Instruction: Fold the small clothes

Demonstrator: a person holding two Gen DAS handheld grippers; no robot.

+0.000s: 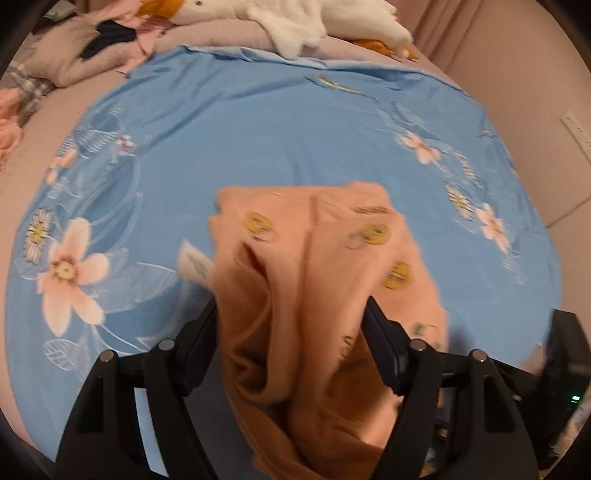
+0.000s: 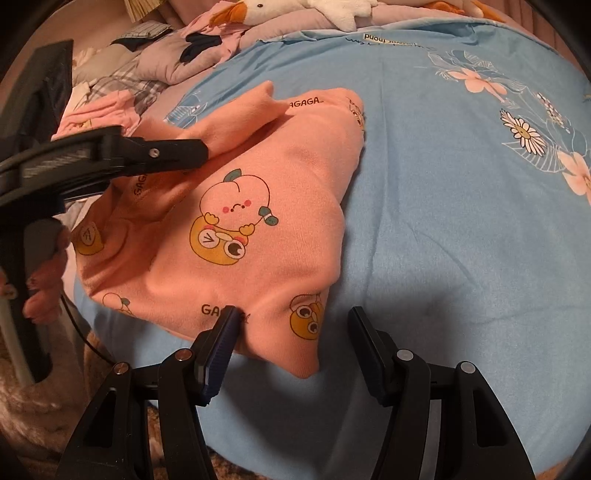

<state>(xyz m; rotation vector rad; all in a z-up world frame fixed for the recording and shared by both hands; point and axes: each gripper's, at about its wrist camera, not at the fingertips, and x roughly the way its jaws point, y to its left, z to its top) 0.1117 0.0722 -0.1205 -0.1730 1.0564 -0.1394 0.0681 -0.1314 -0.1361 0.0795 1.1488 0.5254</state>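
Observation:
A small peach-pink garment (image 2: 240, 221) with cartoon fruit prints lies bunched on the blue floral sheet (image 2: 461, 221). In the left wrist view the garment (image 1: 314, 295) fills the gap between the wide-apart fingers of my left gripper (image 1: 291, 317), with folds of cloth lying between them. The left gripper also shows from the side in the right wrist view (image 2: 192, 153), over the garment's far left part. My right gripper (image 2: 293, 317) is open, its fingers on either side of the garment's near corner, the left fingertip touching the cloth.
A white plush goose (image 1: 295, 18) lies at the head of the bed. A heap of other clothes (image 2: 122, 85) sits at the far left on the pinkish bedding. A white tag (image 1: 194, 264) lies beside the garment.

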